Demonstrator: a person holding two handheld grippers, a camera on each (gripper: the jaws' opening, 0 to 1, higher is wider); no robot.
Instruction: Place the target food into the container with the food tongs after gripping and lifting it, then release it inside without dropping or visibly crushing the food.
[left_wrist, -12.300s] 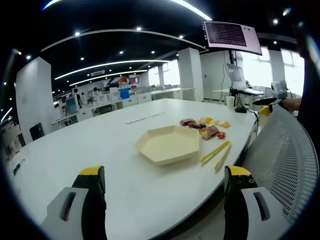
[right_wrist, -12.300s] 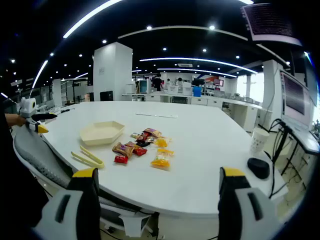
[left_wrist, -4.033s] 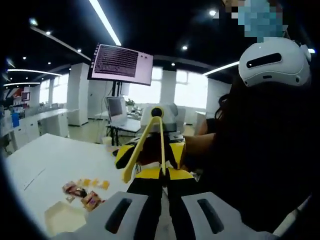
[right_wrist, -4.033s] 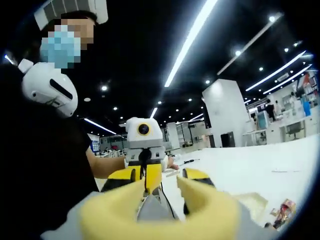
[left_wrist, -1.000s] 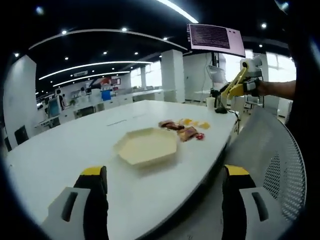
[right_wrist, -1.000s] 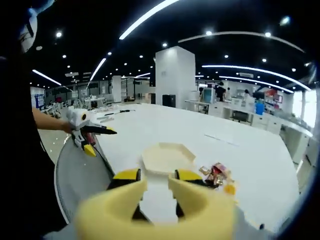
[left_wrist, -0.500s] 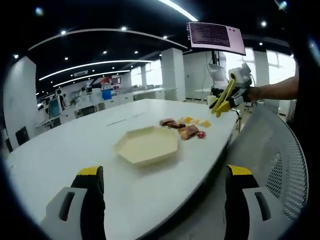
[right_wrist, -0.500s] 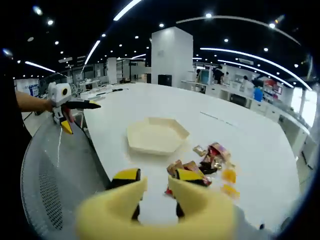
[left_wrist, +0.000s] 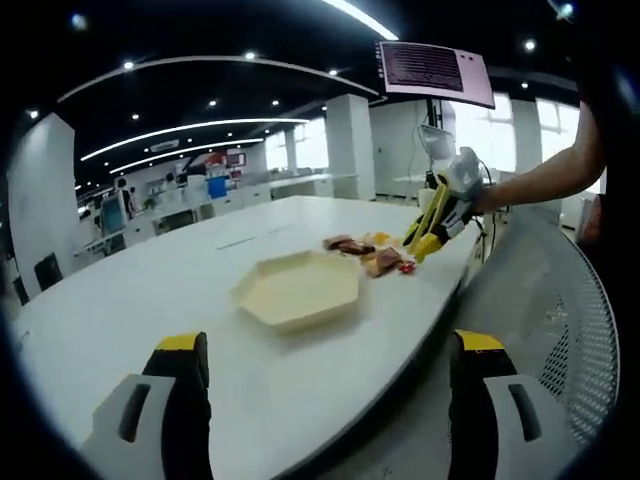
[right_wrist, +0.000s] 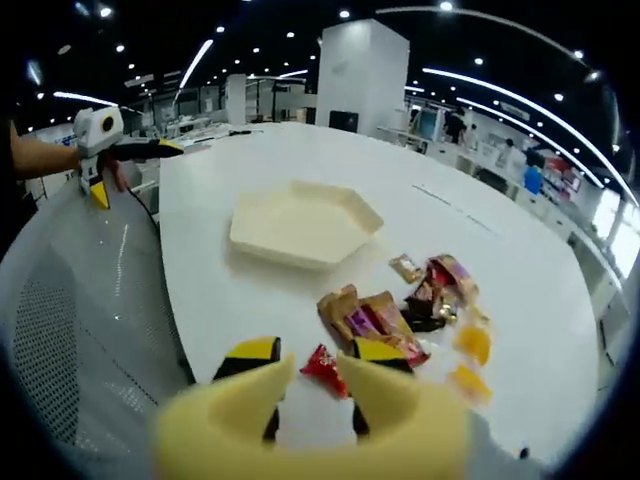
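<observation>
Right gripper view, near to far: my right gripper (right_wrist: 308, 365) clamps the yellow tongs (right_wrist: 300, 425), whose tips hover over a small red snack (right_wrist: 322, 363) at the near edge of the table (right_wrist: 220, 290). Beyond lie more wrapped snacks (right_wrist: 400, 310), then the cream hexagonal tray (right_wrist: 303, 223). Left gripper view: my left gripper (left_wrist: 325, 400) has its jaws spread wide, holding nothing, short of the table edge; the tray (left_wrist: 298, 290) sits mid-table.

Smooth matt white table (right_wrist: 250, 290); matt cream plastic-looking hexagonal tray (right_wrist: 305, 225); glossy, crinkled foil snack wrappers (right_wrist: 372, 320); perforated mesh chair back (right_wrist: 70, 330); matt yellow tongs (right_wrist: 310, 425).
</observation>
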